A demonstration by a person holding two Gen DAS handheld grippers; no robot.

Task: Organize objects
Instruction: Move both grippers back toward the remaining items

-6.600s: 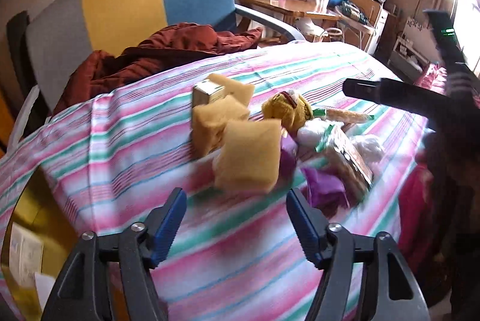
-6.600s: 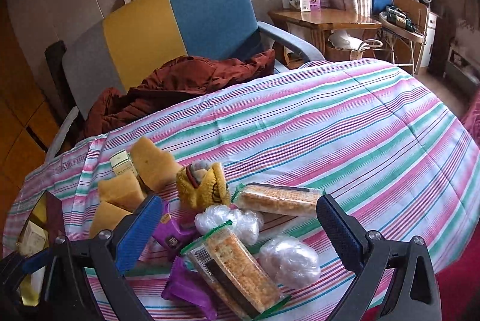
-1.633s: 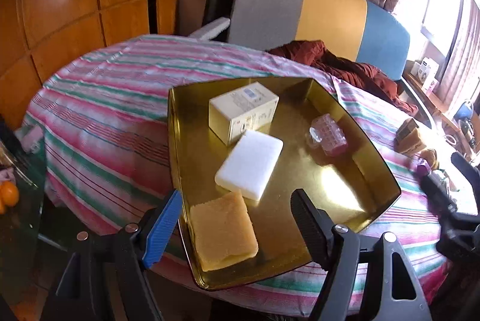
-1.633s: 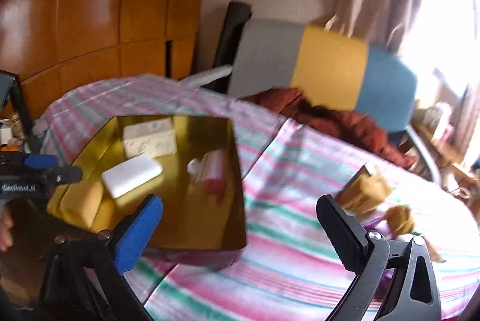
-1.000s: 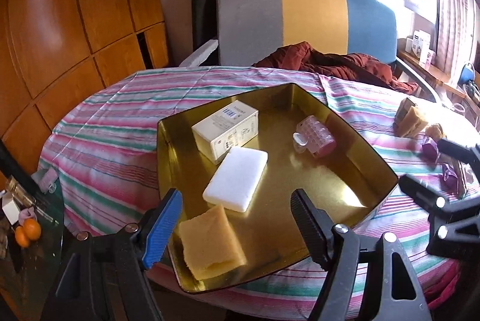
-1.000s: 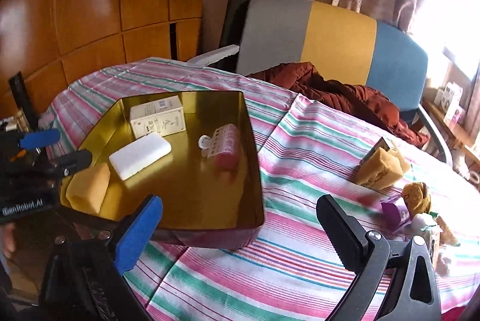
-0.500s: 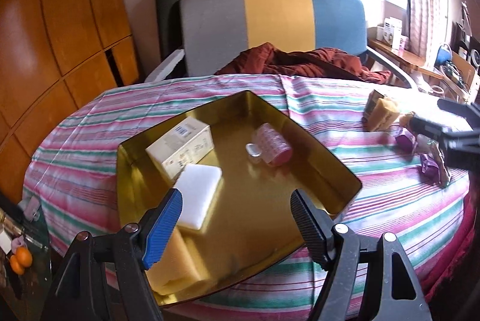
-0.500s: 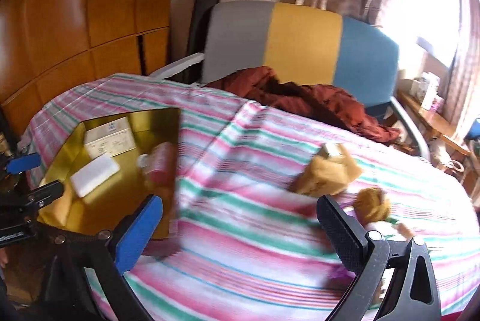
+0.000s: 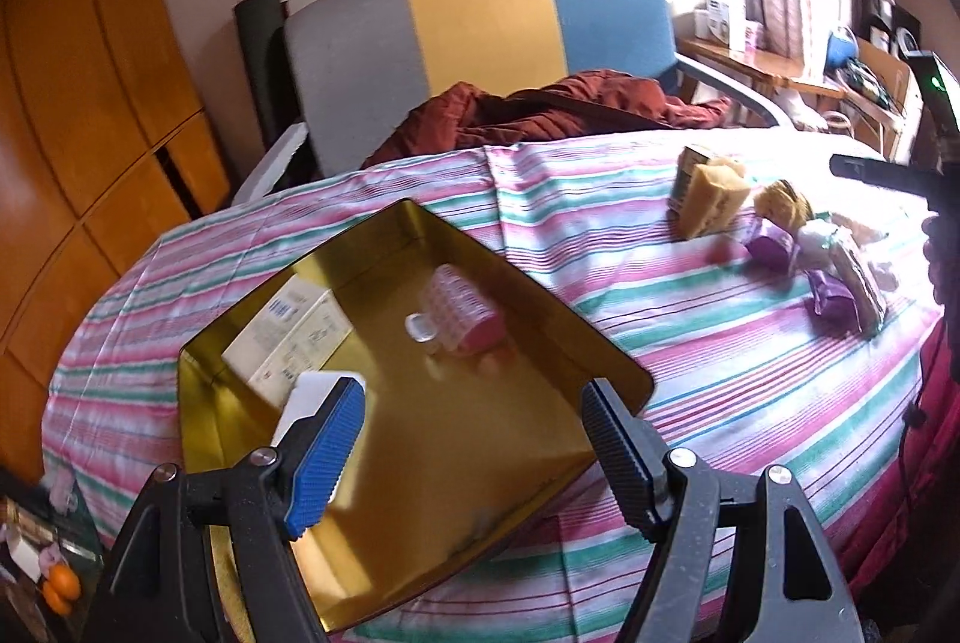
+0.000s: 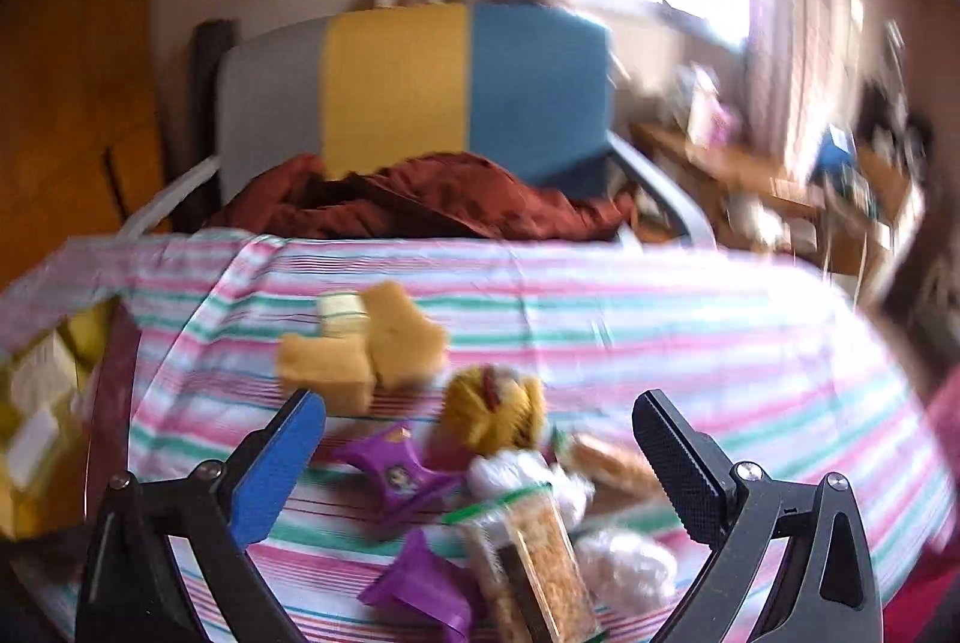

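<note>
So right gripper [image 10: 480, 463] is wide open w/ nothing in it, purple pack [image 10: 390, 469] just in front. Go down slow, pinch only that one. Left gripper [image 9: 474, 439] wide too, over gold tray [image 9: 420, 223].

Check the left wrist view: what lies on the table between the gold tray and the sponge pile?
Nothing but bare striped tablecloth lies between the gold tray and the yellow sponges, as the left wrist view shows.
</note>
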